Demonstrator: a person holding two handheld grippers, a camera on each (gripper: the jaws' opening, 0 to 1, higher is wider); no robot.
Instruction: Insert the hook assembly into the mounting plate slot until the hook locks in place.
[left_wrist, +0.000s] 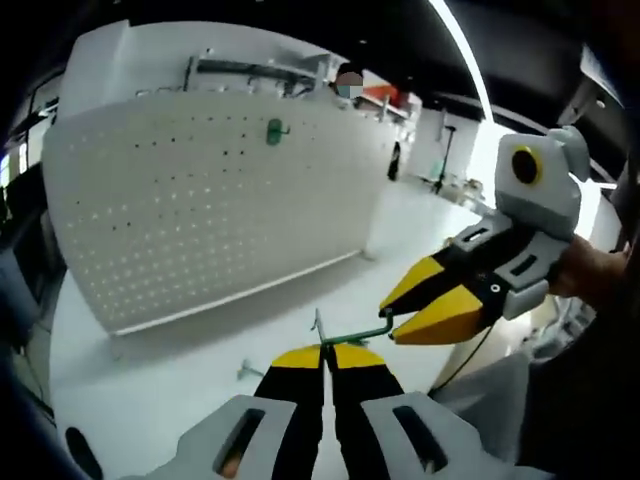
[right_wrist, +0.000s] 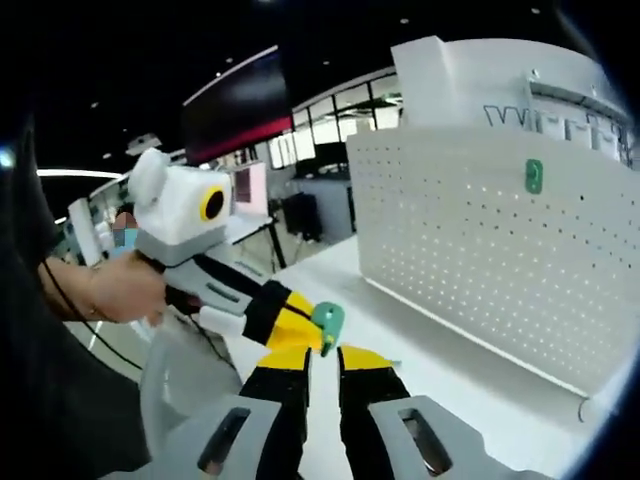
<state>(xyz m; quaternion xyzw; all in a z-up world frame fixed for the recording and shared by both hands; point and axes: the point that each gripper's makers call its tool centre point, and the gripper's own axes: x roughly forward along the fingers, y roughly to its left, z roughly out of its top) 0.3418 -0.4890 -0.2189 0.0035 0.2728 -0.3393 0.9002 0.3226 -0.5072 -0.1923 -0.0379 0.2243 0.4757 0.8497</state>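
Pinching the green hook assembly from both ends, the left claw and right claw are nearly pressed together.

Pegboard upright on the table, a mounting plate on its face.

Both views look from low over the white table toward the pegboard, sharing it; each catches the other gripper close by.
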